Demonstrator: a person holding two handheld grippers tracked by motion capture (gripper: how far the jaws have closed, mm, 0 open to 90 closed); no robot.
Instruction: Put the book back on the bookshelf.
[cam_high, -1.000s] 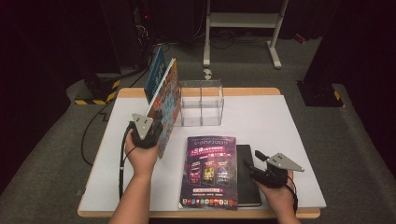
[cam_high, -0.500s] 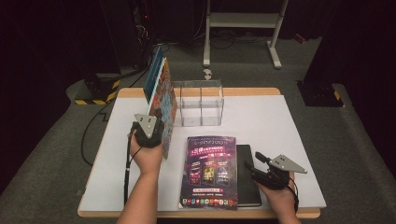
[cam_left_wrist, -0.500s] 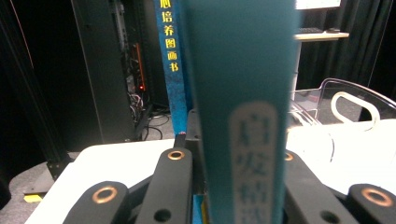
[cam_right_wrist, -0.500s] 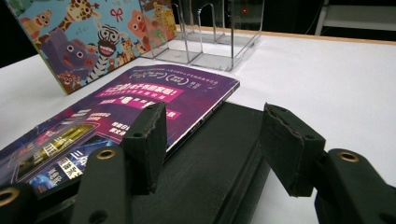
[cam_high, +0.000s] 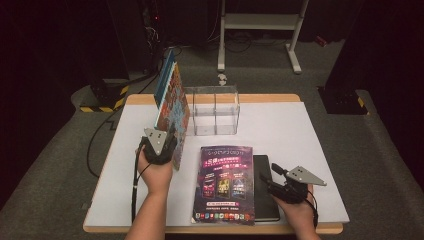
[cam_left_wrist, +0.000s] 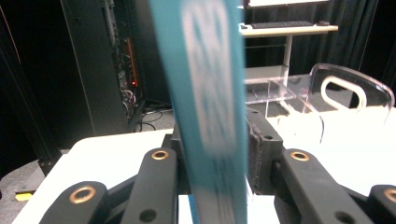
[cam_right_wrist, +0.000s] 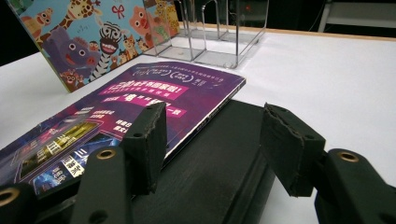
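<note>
Book spine (cam_left_wrist: 210, 116) blurred, prob. between L jaws

I read the tall children's picture book (cam_high: 174, 107) as glossy printed card, teal spine (cam_left_wrist: 212, 116) smooth. Purple magazine (cam_high: 225, 182): glossy paper cover, catching light. Black notebook (cam_right_wrist: 205, 163) under it: matt cover with a fine grain. Clear three-bay file holder (cam_high: 214, 111): polished acrylic, transparent. White table top (cam_high: 300, 135) is matt and smooth, with a light wood edge. Left gripper (cam_left_wrist: 212, 154): matt black plastic jaws, brass-looking eyelets, rough pads.
</note>
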